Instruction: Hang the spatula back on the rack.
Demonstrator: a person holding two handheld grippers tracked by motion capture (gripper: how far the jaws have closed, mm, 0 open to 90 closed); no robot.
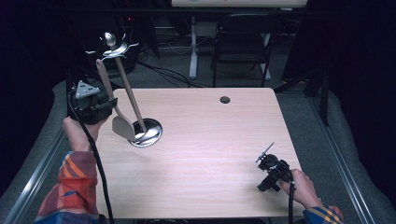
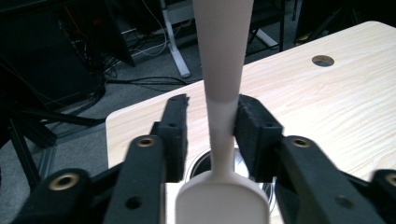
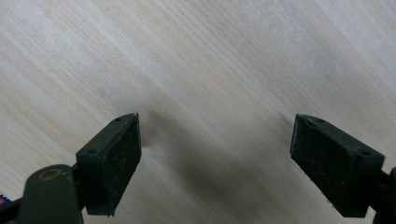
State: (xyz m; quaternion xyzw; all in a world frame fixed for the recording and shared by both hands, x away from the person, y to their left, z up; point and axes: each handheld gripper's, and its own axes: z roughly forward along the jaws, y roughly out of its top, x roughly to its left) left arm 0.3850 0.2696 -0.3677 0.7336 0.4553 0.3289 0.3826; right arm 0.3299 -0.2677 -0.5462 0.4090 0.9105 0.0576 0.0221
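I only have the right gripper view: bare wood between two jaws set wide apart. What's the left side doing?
Observer: The left gripper has a beige spatula between its jaws, near the table's left edge.
Operator: Clamped?
Observer: One pad touches the handle; there's a gap at the other, so I can't tell.
Operator: Anything under it?
Observer: A shiny round metal base with a wooden post rising from it; the spatula's blade hangs just beside the base.
Operator: Where's my gripper?
Observer: The right gripper sits low over the table's near right corner, far from the stand.

No readable text, label, brand, number or sign appears on anything in these views
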